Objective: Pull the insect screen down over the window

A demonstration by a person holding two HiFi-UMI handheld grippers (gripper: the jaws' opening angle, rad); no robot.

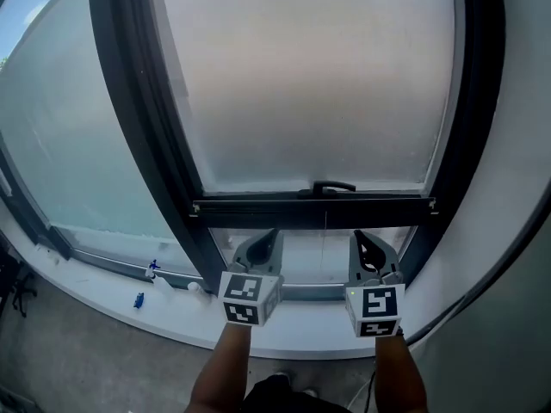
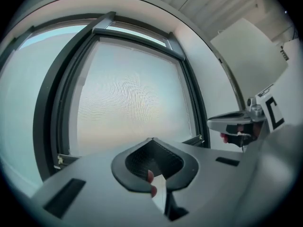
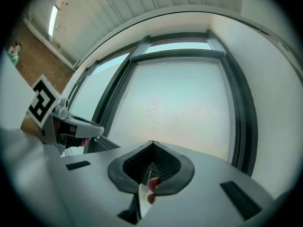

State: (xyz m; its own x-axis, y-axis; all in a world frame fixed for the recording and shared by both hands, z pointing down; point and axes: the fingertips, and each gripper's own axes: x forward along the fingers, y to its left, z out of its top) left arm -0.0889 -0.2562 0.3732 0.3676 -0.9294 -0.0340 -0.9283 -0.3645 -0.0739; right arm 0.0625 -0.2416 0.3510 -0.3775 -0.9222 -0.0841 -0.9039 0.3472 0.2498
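1. Closest to me were the person's two forearms, the left [image 1: 225,368] and the right [image 1: 401,377], raised side by side towards the window.
2. Each carried a gripper with a marker cube: the left cube [image 1: 246,298] and the right cube [image 1: 376,310] hung over the white sill [image 1: 301,334].
3. The left gripper [image 1: 269,237] was clenched, its jaws pressed tip to tip with nothing between them; its own view [image 2: 151,141] showed the dark pads meeting in a point.
4. The right gripper [image 1: 360,239] was clenched and empty too, its jaws likewise meeting in a point [image 3: 151,144]. The two stood near each other but apart.
5. On the sill, well to the left, lay two small blue things [image 1: 138,299], too small to make out.
6. Just above the jaw tips ran the screen's dark bottom bar [image 1: 258,206], with a small handle [image 1: 332,186] at its middle. I could not tell whether the tips touched the bar.
7. Under the bar, a narrow strip of bare glass [image 1: 314,252] showed above the lower frame.
8. The insect screen [image 1: 310,84] hung above the bar as a hazy grey sheet, covering almost the whole opening inside the dark window frame [image 1: 142,110].
9. Farther left was a neighbouring pane [image 1: 69,136], and a pale wall [image 1: 516,144] stood to the right.
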